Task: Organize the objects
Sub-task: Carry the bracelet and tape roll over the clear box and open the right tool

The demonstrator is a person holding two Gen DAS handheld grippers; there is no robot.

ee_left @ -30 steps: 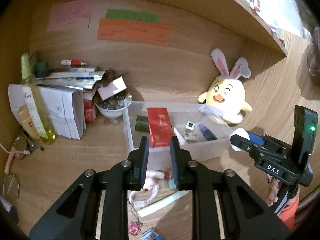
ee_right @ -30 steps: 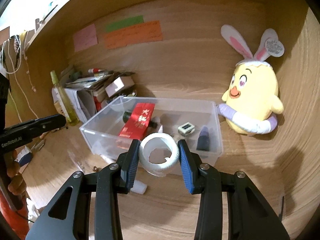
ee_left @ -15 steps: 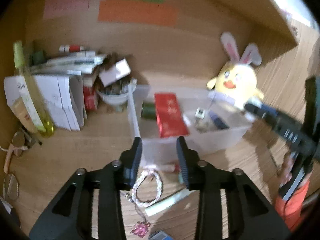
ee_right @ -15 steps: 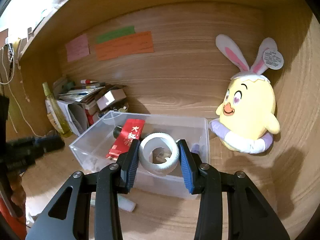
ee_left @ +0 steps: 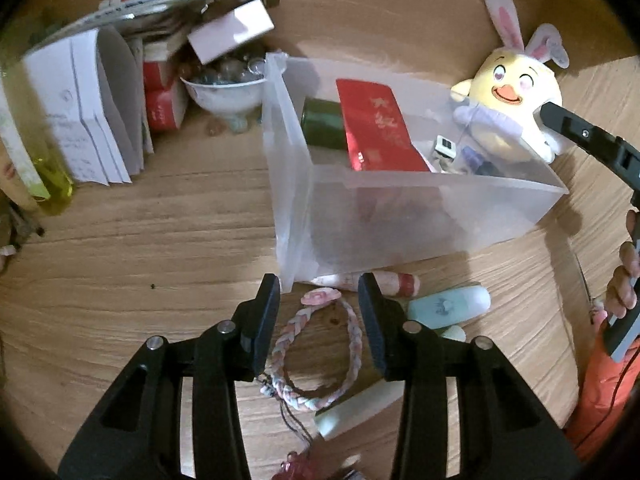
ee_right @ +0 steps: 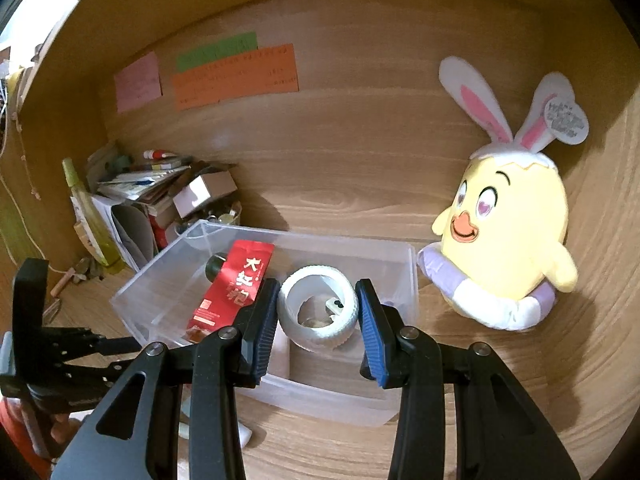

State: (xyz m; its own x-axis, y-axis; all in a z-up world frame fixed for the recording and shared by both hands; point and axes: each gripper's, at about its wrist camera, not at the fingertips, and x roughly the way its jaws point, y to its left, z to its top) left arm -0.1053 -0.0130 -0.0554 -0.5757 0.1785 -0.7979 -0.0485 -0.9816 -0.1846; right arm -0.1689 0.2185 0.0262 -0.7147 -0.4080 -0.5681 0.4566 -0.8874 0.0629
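Observation:
A clear plastic bin (ee_left: 420, 220) (ee_right: 160, 284) on the wooden desk holds a red packet (ee_left: 376, 128) (ee_right: 234, 284), a dark green jar (ee_left: 322, 122) and small items. My left gripper (ee_left: 318, 320) is open, low over a braided pink bracelet (ee_left: 316, 356) lying in front of the bin, one finger on each side of it. My right gripper (ee_right: 318, 316) is shut on a white tape roll (ee_right: 318, 312) and holds it over the bin's near right part.
A yellow bunny-eared plush (ee_right: 508, 236) (ee_left: 516, 96) sits right of the bin. Papers, boxes, a bowl of beads (ee_left: 224, 88) and a yellow bottle (ee_left: 48, 176) crowd the left. A pale blue tube (ee_left: 448, 306), a pink tube (ee_left: 384, 282) and a green stick (ee_left: 356, 408) lie by the bracelet.
My left gripper opened wider and dropped forward to straddle the bracelet. My right gripper carried the tape roll forward from the bin's near side to above the bin.

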